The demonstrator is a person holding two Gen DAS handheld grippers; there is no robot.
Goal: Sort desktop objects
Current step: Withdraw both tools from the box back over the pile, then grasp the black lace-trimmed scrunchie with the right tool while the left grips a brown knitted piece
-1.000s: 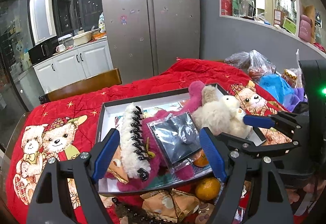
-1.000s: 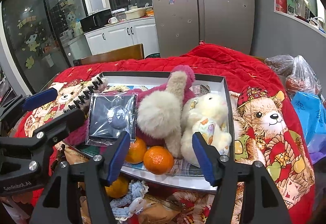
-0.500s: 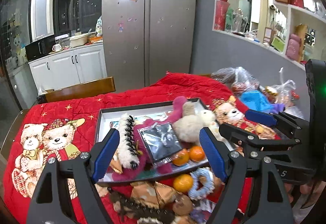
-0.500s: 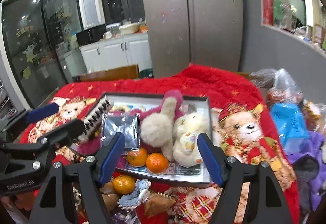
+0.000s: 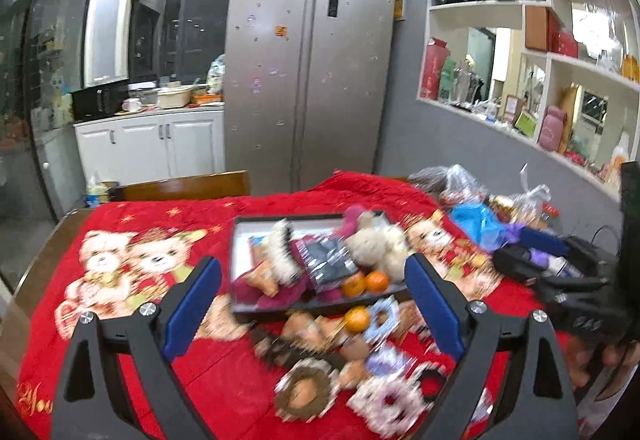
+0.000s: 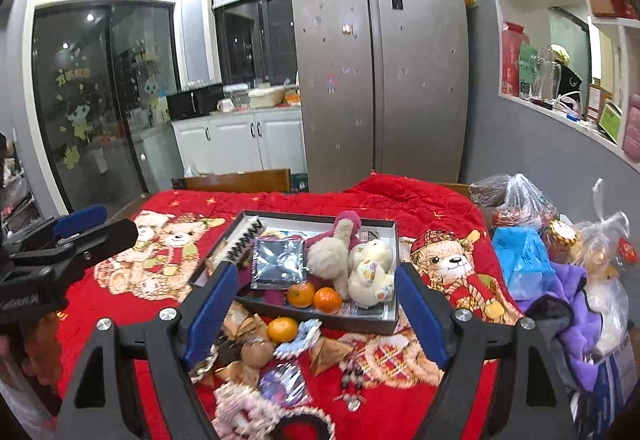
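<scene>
My left claw (image 5: 312, 304) hangs over the near clutter with nothing between its blue pads, and its jaws are opening. My right claw (image 6: 316, 314) is the same: jaws opening, nothing in the gap.

Nearest me on the red bear-print cloth (image 6: 120, 304) that covers the table lies a loose heap: a brown ring scrunchie (image 5: 304, 392), pale frilly hair ties (image 6: 240, 406), gold-wrapped sweets (image 6: 330, 354) and one loose mandarin (image 6: 282, 329), just in front of the tray.

Beyond that sits the dark tray (image 6: 394, 240), well filled. Two mandarins (image 6: 314, 296) rest at its near edge, touching each other. Behind them is a cream plush toy (image 6: 370, 272), with a fluffy beige and pink plush (image 6: 334, 248) to its left. A silver foil packet (image 6: 280, 264) lies left of those, and a black-toothed hair claw clip (image 6: 244, 242) lies along the tray's left side.

To the right of the tray, plastic bags (image 6: 524, 260) crowd the table edge. Far behind stand a wooden chair back (image 6: 240, 180) and a steel fridge (image 6: 380, 80).
</scene>
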